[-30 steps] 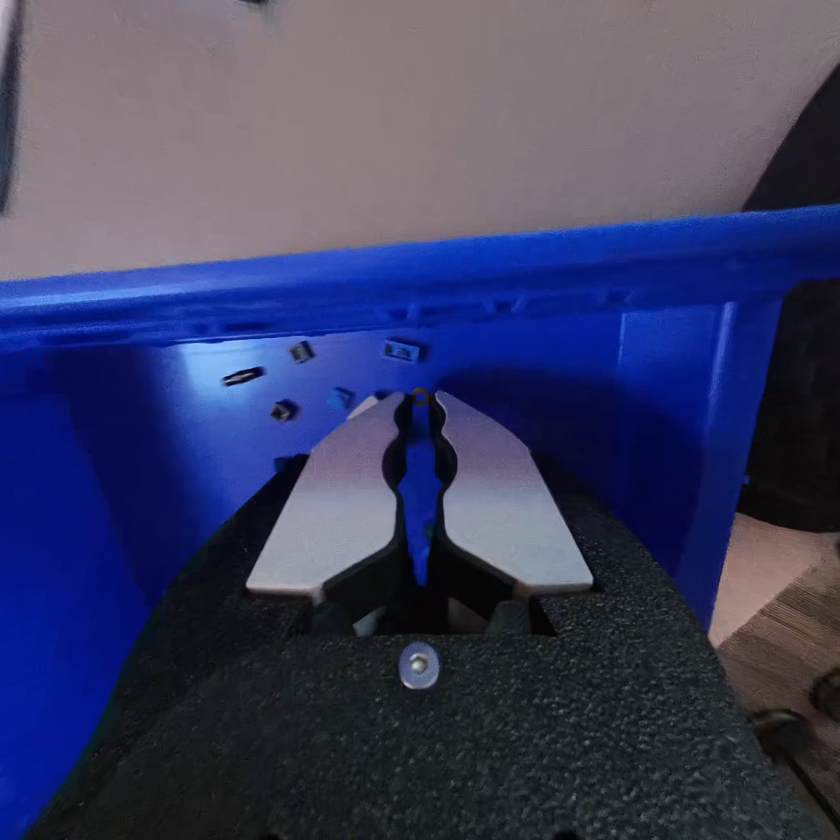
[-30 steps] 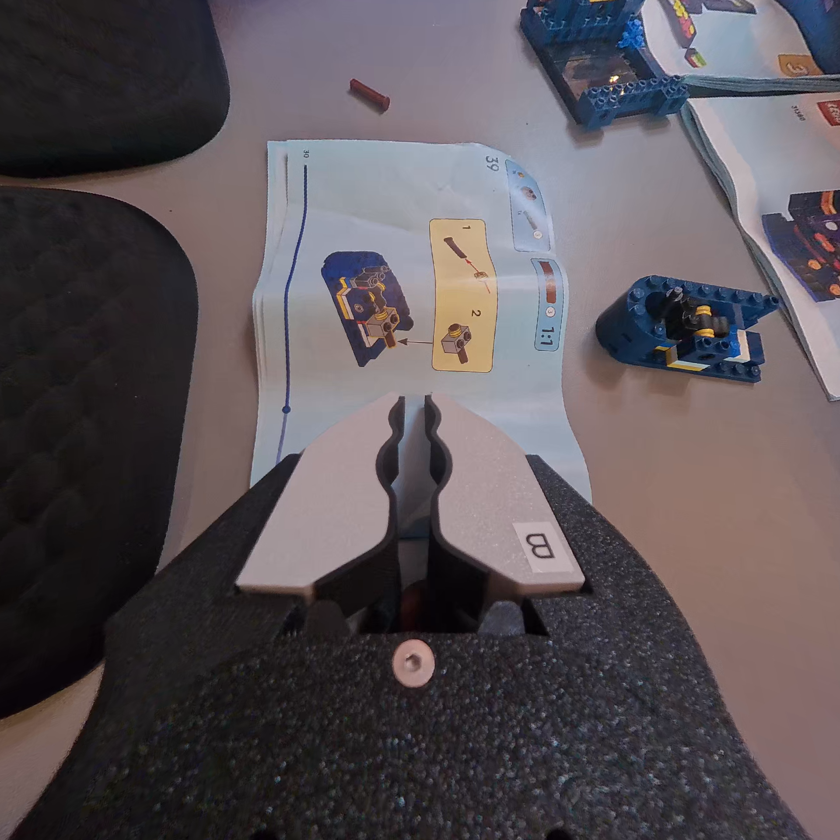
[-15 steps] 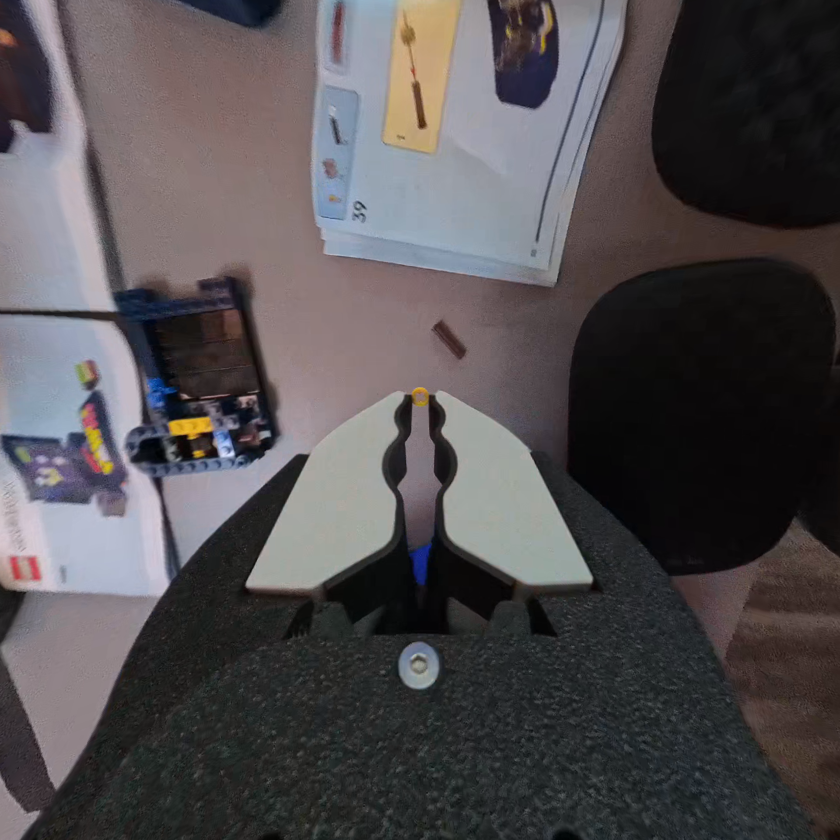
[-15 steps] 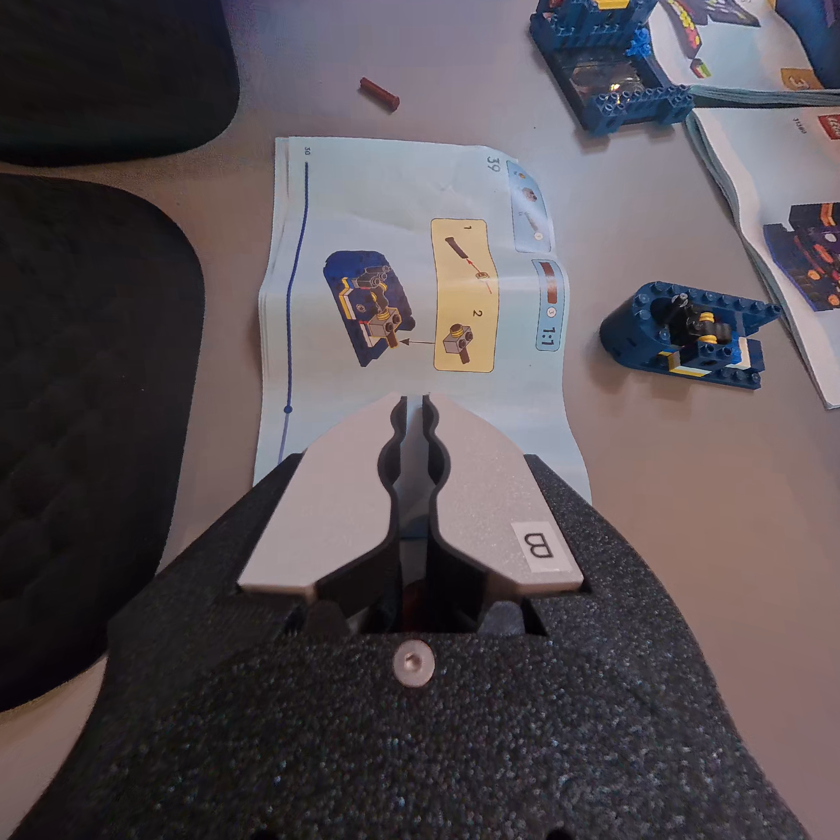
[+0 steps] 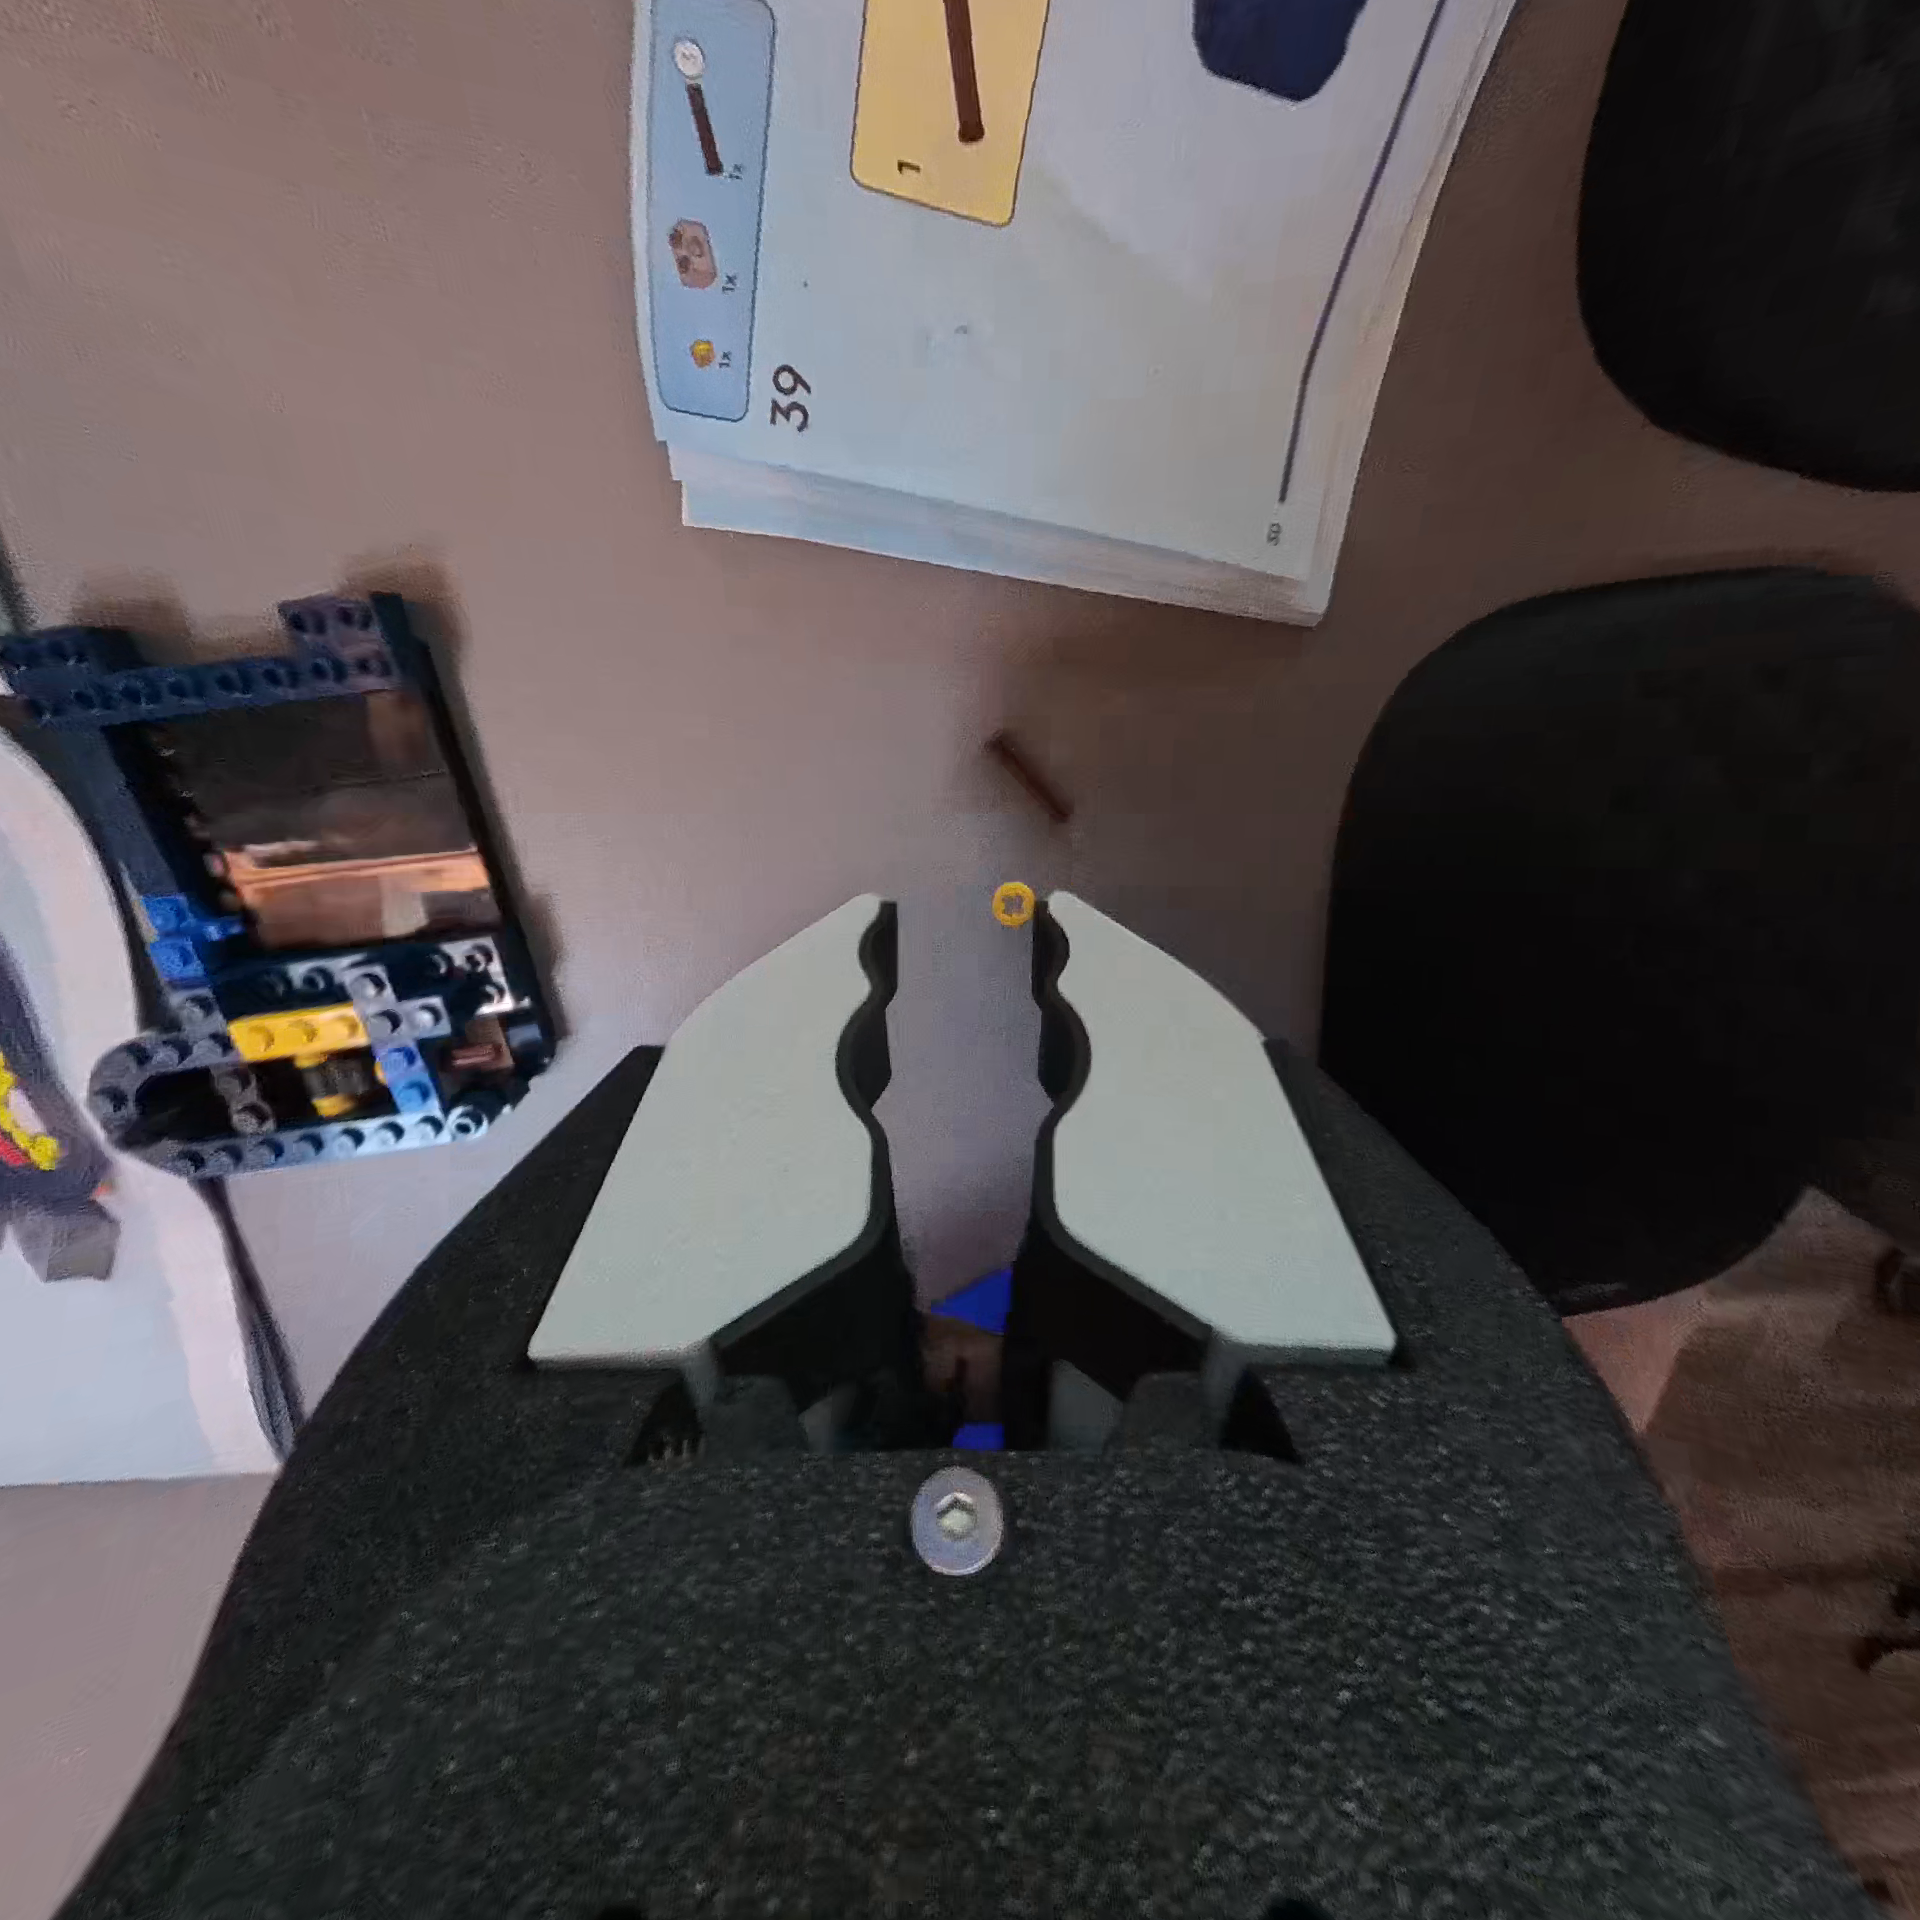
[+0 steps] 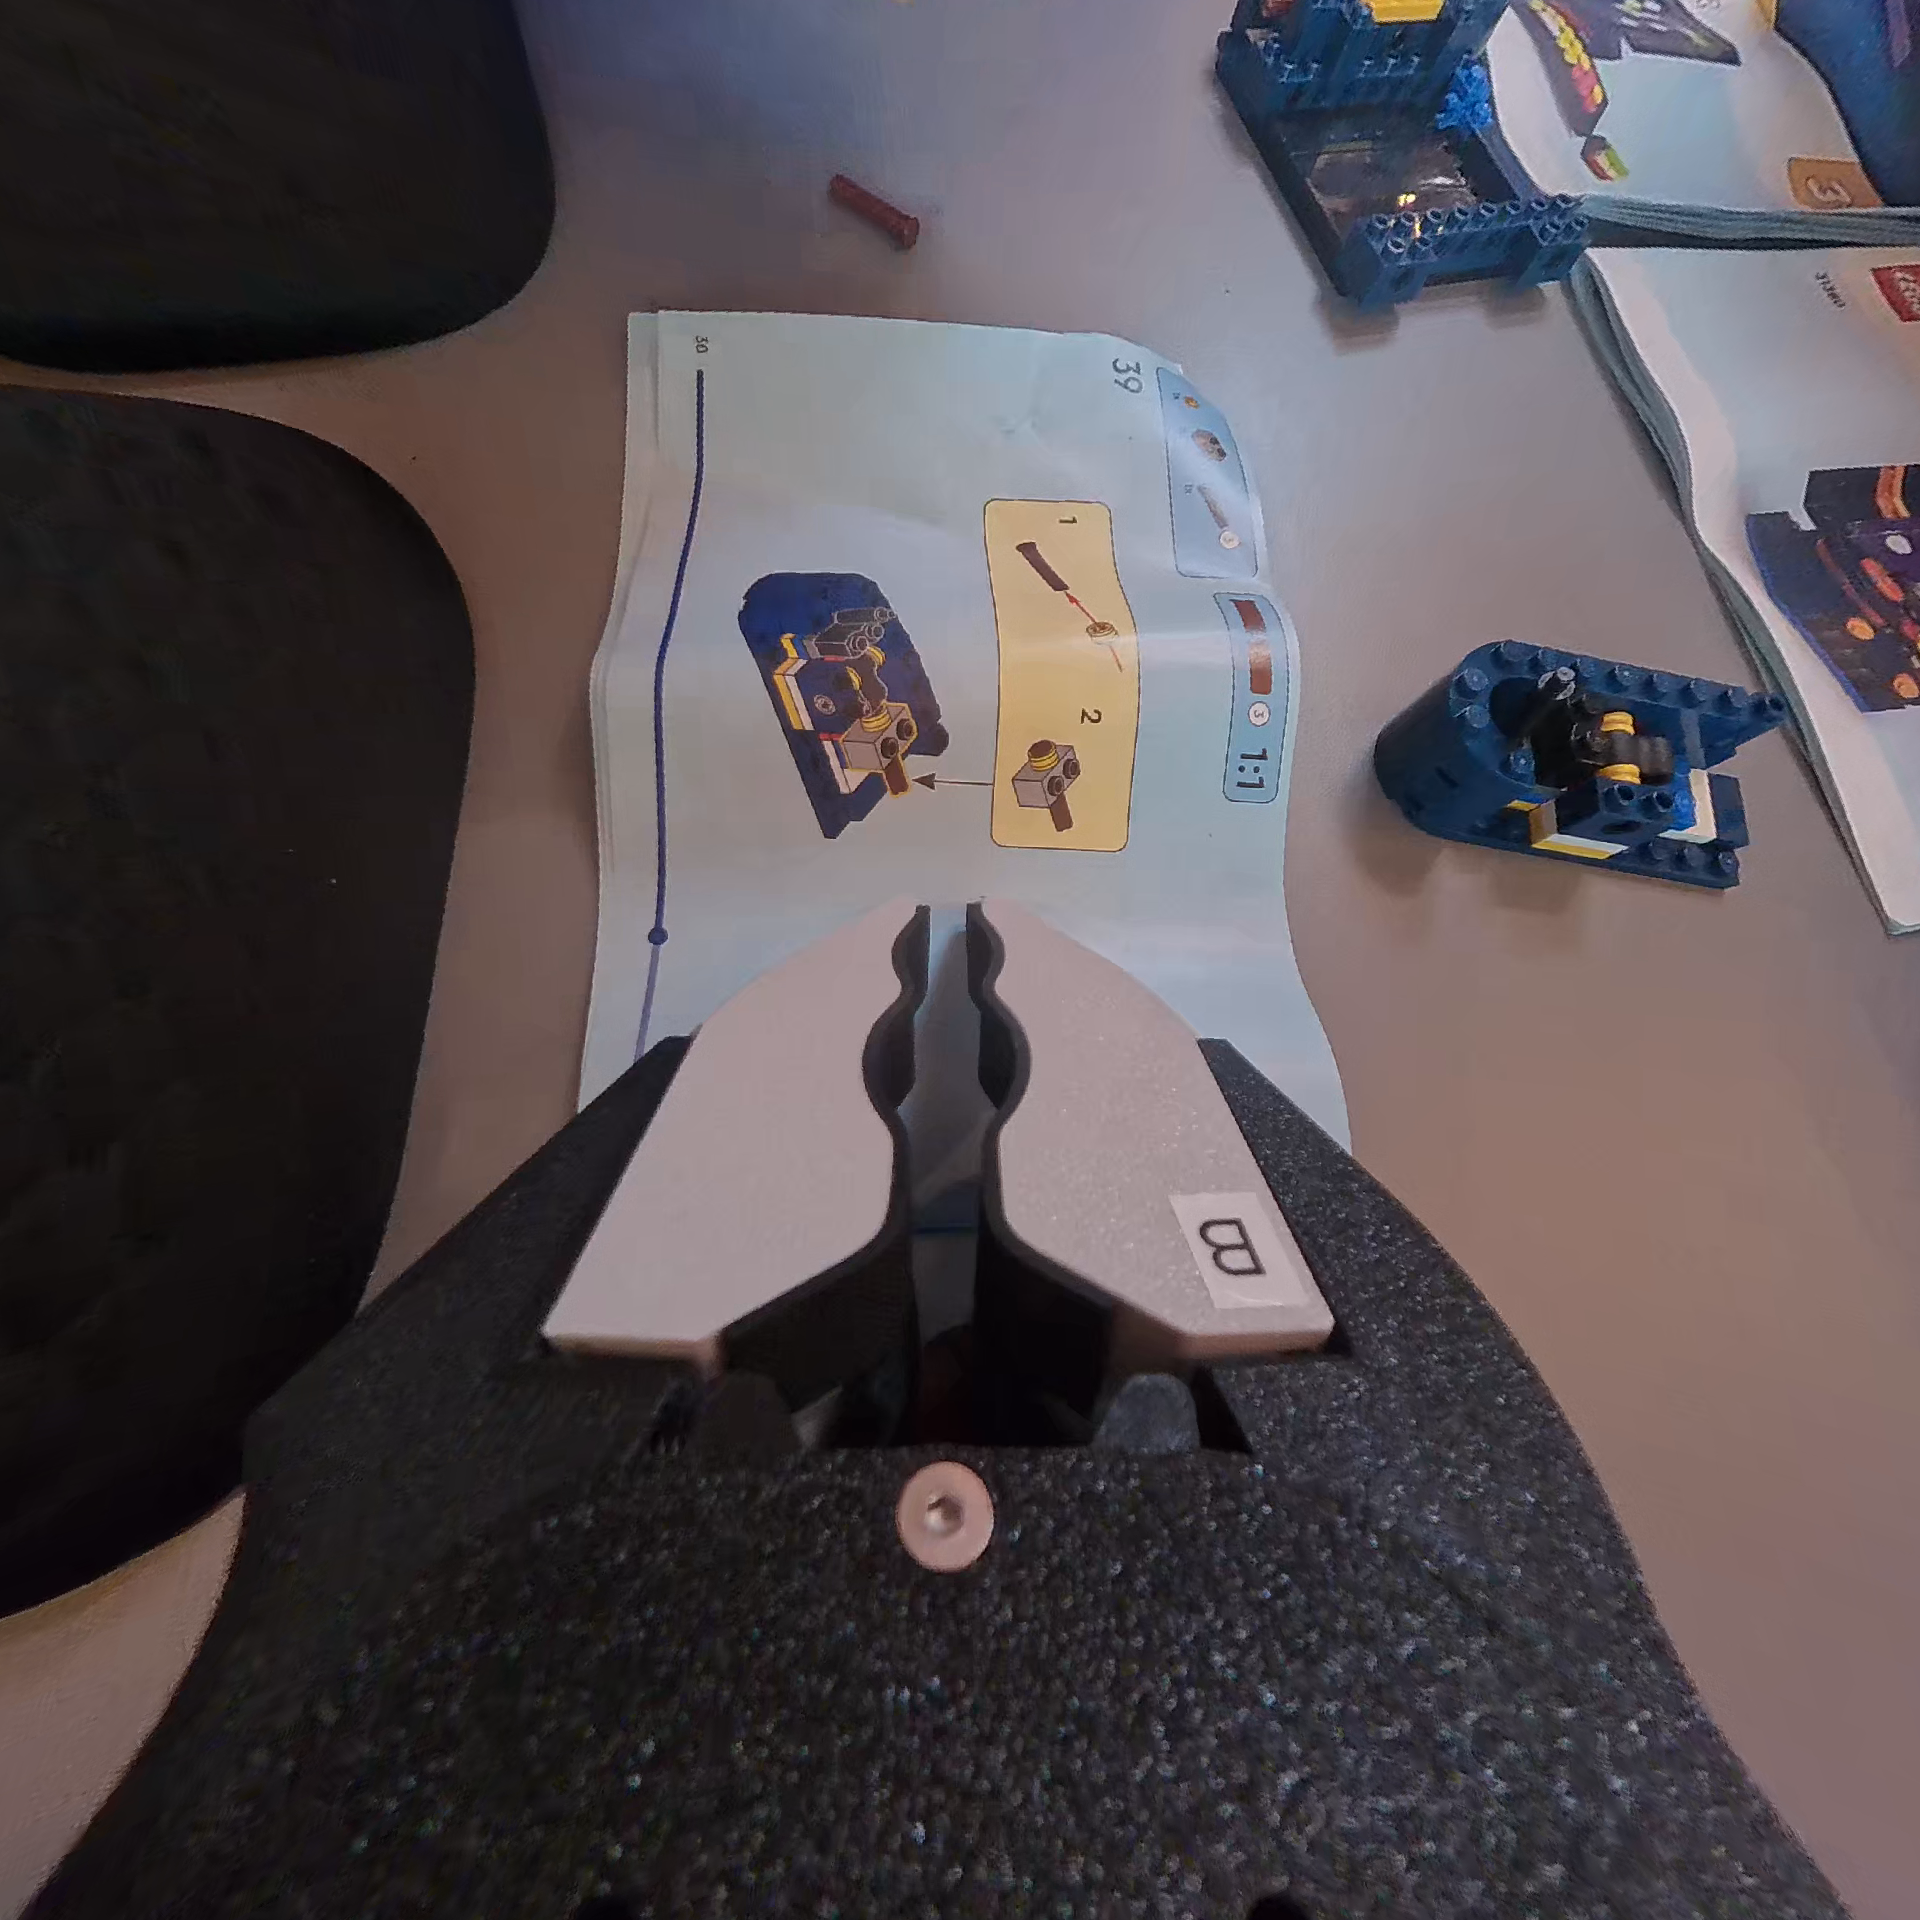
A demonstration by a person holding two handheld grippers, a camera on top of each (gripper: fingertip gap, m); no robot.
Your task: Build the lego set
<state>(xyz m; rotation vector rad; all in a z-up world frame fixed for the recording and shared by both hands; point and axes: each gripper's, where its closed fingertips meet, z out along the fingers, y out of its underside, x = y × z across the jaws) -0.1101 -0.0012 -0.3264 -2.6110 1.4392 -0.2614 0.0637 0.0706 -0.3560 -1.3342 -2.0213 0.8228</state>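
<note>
Beige tabletop (image 6: 1558, 1143), black padded chair seats (image 6: 208, 935)

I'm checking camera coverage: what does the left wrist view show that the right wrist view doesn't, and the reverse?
Left only: the left gripper, open, a small yellow ring at its right fingertip.

Right only: the right gripper, fingers nearly together with nothing between them, and a small dark-blue brick build.

Both: instruction page, brown rod, framed blue brick build, black pads.
</note>
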